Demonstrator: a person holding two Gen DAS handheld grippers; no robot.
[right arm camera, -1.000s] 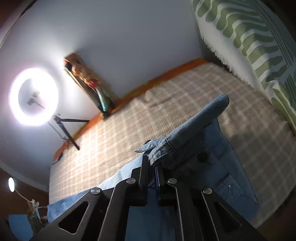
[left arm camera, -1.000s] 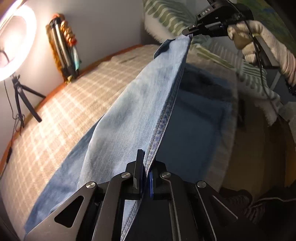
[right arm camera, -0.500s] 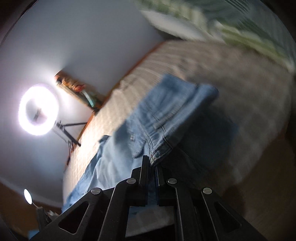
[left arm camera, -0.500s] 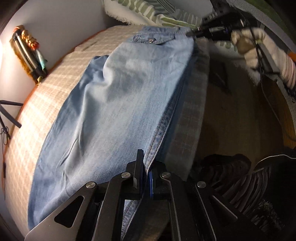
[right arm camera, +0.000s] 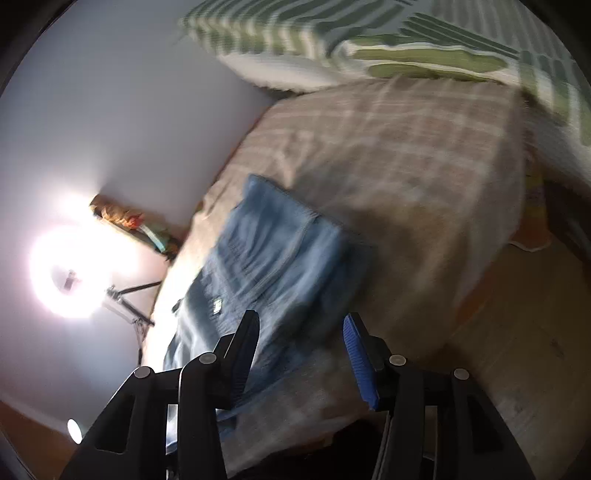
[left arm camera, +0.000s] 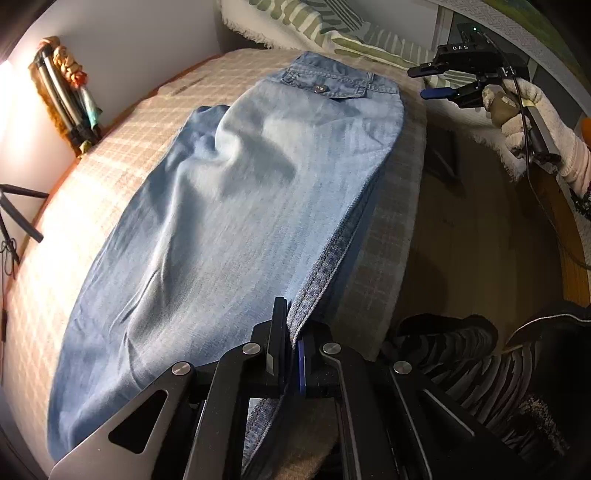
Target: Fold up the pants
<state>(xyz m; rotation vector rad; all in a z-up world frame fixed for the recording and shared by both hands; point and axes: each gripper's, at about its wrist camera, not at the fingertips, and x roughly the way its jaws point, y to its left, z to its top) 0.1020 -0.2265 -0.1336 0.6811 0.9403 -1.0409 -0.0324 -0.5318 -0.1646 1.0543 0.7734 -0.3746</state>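
Fingers of the left gripper were clamped on the side seam of the pants near the hem end, at the bed's near edge. Those of the right gripper had just been opening and stood apart with nothing between them, hovering clear of the waistband at the far right, a gloved hand behind them.

The pants lay along the bed, one leg folded over the other, waistband and button at the far end, a few soft ridges across the thigh. By my reading the lengthwise fold was done and laid down. The next move probably called for the left side to let go too, then for both to take the hem end and carry it toward the waistband, keeping edges aligned.

Covering the bed was a beige checked blanket; a green-patterned pillow sat at the far end. A ring light glared by the white wall at left.
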